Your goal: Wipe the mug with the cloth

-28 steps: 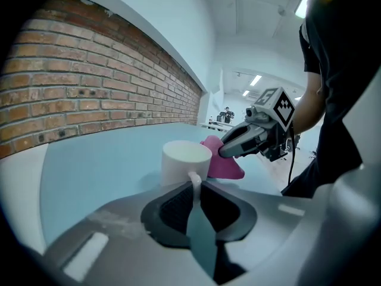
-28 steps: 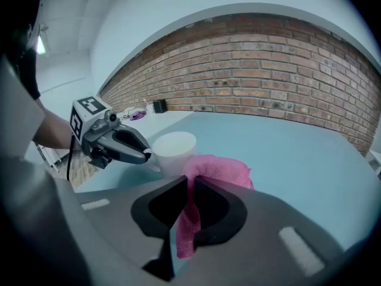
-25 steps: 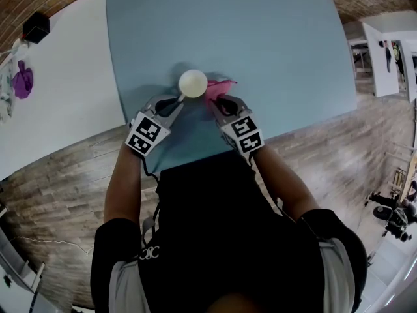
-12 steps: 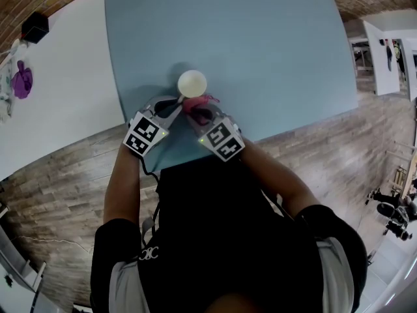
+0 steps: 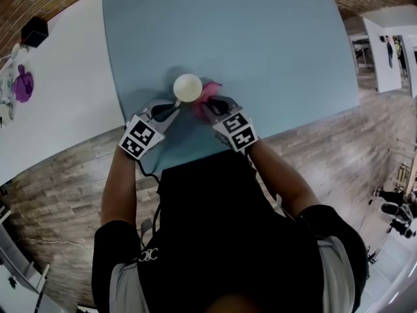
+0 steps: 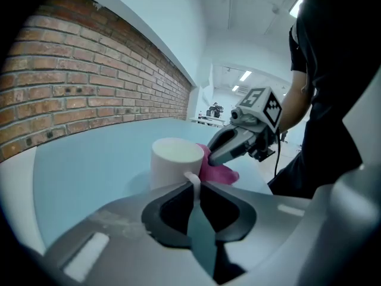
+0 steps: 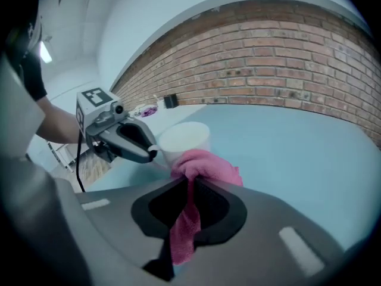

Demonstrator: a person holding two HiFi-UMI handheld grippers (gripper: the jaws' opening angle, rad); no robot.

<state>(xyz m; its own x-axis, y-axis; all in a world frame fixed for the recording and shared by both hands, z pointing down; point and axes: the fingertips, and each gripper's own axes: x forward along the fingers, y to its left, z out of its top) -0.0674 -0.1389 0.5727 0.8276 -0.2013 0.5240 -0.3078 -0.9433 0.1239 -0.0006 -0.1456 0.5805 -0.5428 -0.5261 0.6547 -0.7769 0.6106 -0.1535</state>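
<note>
Together on the blue table point(image 5: 273, 38), both grippers work a white mug point(image 5: 187, 87).
The left gripper point(image 5: 173, 104), jaws narrow, clamps the mug's handle point(image 6: 191, 182) just left of centre in the upper head view; the right gripper point(image 5: 202, 107) pinches a pink cloth point(image 5: 208, 91) touching the mug's right side.

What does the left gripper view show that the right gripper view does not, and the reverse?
Only the left gripper view: the left gripper seen along its own jaws, shut on the handle of the mug, and the right gripper from outside. Only the right gripper view: the cloth pinched between that gripper's jaws, and the left gripper from outside. Both: the white mug, the pink cloth against it, the blue table, the brick wall.
</note>
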